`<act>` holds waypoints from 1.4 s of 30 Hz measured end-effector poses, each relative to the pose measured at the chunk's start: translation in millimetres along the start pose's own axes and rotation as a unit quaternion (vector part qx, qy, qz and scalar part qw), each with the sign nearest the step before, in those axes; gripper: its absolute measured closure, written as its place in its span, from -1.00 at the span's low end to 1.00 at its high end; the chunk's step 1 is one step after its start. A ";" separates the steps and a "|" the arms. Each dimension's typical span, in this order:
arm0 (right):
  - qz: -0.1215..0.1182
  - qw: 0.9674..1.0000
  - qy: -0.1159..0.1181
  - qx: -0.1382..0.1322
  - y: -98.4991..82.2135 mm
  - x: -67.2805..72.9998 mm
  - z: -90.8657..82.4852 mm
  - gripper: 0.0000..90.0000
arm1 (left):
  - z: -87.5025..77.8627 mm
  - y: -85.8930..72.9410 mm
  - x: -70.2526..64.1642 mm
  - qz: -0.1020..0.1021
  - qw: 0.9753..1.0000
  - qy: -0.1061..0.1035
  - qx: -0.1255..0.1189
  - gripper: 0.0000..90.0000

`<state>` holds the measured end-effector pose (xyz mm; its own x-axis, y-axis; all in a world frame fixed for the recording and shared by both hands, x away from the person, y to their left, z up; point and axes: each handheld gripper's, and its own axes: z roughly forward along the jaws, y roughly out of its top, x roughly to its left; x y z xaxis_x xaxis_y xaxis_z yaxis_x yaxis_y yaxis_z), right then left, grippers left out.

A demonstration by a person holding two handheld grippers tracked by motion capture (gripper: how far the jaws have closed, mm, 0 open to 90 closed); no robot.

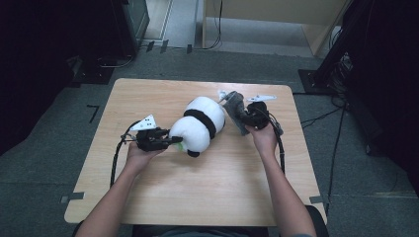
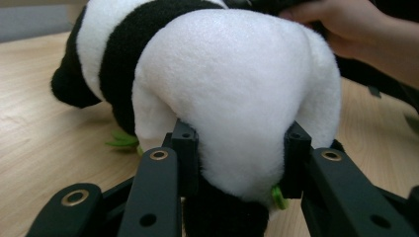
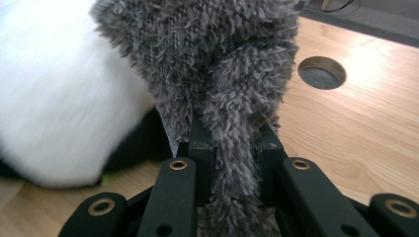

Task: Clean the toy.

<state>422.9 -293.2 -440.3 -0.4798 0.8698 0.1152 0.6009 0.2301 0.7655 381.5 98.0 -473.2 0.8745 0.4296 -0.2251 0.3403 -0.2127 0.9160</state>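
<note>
Black-and-white plush panda (image 1: 198, 124) lying mid-worktop (image 1: 207, 192) could squirm free, since the left gripper (image 1: 174, 140) jaws pinch only its soft rump while the right gripper (image 1: 246, 118), beside its head, clamps a grey fuzzy cloth (image 1: 236, 104).

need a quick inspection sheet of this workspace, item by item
surface: light wooden table, bare in front of the person; a round grommet hole in the top.
job's things: panda plush lying mid-table; grey fuzzy cloth to its right, touching it.
clutter: nothing seen.
grippers: left tool clamped on the panda's white end, pads denting the plush; right tool clamped on a fold of the grey cloth.
cables: a black cable trails from the left tool, another from the right; more cables on the floor at the right.
surroundings: grey carpet floor, dark equipment at both sides, pale wooden furniture behind.
</note>
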 end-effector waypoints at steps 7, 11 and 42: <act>-0.006 0.999 0.044 0.000 -3.3 26.0 -26.0 0.70 | -4.4 9.6 -8.5 -0.020 0.997 0.071 -0.038 0.39; -0.024 0.996 0.081 -0.001 3.2 58.7 -35.1 0.69 | 0.4 11.1 -18.1 -0.027 0.993 0.103 -0.042 0.38; -0.169 0.975 0.143 -0.007 -16.7 171.2 -6.6 0.70 | 11.7 15.3 -34.5 -0.089 0.988 0.125 -0.028 0.35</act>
<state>326.5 -151.0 -429.2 -0.8093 0.5869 0.0249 0.3691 0.4751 0.7987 360.6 69.6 -455.3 0.6881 0.6602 -0.3010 0.4548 -0.0691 0.8879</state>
